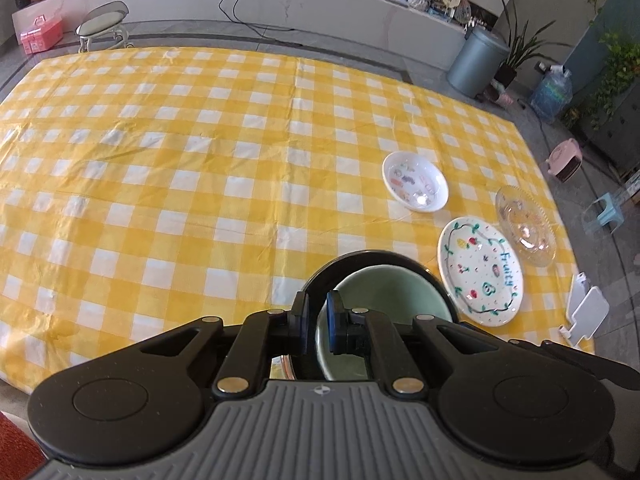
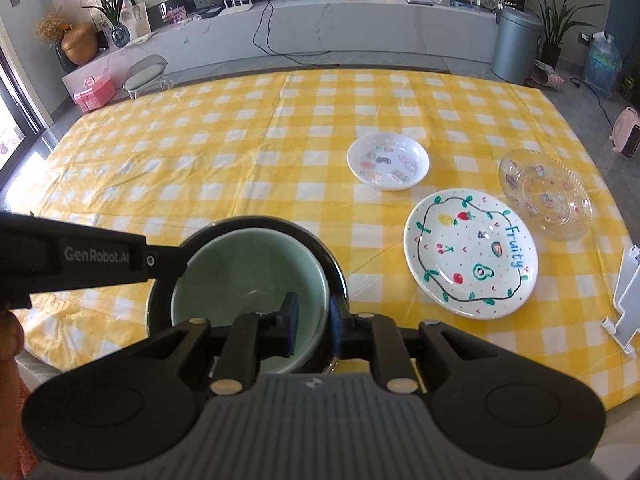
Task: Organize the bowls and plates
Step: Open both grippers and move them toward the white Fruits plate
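A pale green bowl (image 2: pixel 244 268) sits nested inside a black bowl (image 2: pixel 336 264) at the table's near edge; both show in the left wrist view too, the green bowl (image 1: pixel 384 288) inside the black bowl (image 1: pixel 368 258). My left gripper (image 1: pixel 317 322) is shut on the black bowl's left rim. My right gripper (image 2: pixel 314 322) is closed on the right rim of the green bowl, one finger inside it. To the right lie a white "Fruity" plate (image 2: pixel 470 256), a small white sticker dish (image 2: pixel 388 161) and a clear glass plate (image 2: pixel 546 192).
The yellow checked tablecloth (image 2: pixel 240 152) covers the table. A white plastic stand (image 2: pixel 628 300) sits at the right edge. A stool, a grey bin (image 2: pixel 516 44) and a marble bench stand beyond the far edge.
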`<state>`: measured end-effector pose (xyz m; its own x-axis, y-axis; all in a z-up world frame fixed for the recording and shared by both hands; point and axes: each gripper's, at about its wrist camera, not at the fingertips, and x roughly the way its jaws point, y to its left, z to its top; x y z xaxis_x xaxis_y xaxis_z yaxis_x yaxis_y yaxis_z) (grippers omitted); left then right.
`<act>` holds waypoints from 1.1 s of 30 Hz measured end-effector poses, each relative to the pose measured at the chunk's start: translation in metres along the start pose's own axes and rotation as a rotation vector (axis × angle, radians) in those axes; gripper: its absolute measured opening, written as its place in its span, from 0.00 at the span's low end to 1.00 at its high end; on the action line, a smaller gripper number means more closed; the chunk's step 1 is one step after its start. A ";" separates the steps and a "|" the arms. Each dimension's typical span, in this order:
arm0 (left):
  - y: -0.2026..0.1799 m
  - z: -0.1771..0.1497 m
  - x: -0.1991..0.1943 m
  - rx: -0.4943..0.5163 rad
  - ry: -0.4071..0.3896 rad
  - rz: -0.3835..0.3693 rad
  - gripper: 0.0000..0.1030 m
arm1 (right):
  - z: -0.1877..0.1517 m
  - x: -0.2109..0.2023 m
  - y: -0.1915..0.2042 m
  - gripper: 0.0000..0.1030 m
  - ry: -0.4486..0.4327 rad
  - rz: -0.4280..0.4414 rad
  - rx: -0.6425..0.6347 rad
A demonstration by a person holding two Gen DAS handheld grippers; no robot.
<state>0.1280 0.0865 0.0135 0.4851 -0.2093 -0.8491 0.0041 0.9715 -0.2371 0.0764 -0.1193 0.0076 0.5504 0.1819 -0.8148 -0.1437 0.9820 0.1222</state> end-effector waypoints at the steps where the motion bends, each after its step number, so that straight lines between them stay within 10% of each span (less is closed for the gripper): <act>1: 0.000 0.000 -0.001 -0.002 -0.004 -0.003 0.09 | 0.001 -0.003 0.000 0.20 -0.009 -0.001 0.000; 15: -0.030 -0.006 -0.035 0.056 -0.169 -0.134 0.23 | 0.007 -0.052 -0.050 0.36 -0.167 0.020 0.115; 28: -0.084 -0.005 0.009 0.128 -0.071 -0.141 0.27 | -0.010 -0.021 -0.162 0.40 -0.138 -0.082 0.325; 33: -0.101 0.003 0.033 0.164 -0.038 -0.149 0.47 | -0.012 0.006 -0.187 0.41 -0.103 -0.066 0.388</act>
<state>0.1464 -0.0180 0.0110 0.5014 -0.3503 -0.7911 0.2186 0.9360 -0.2759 0.0965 -0.3029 -0.0271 0.6306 0.1024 -0.7693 0.2049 0.9341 0.2922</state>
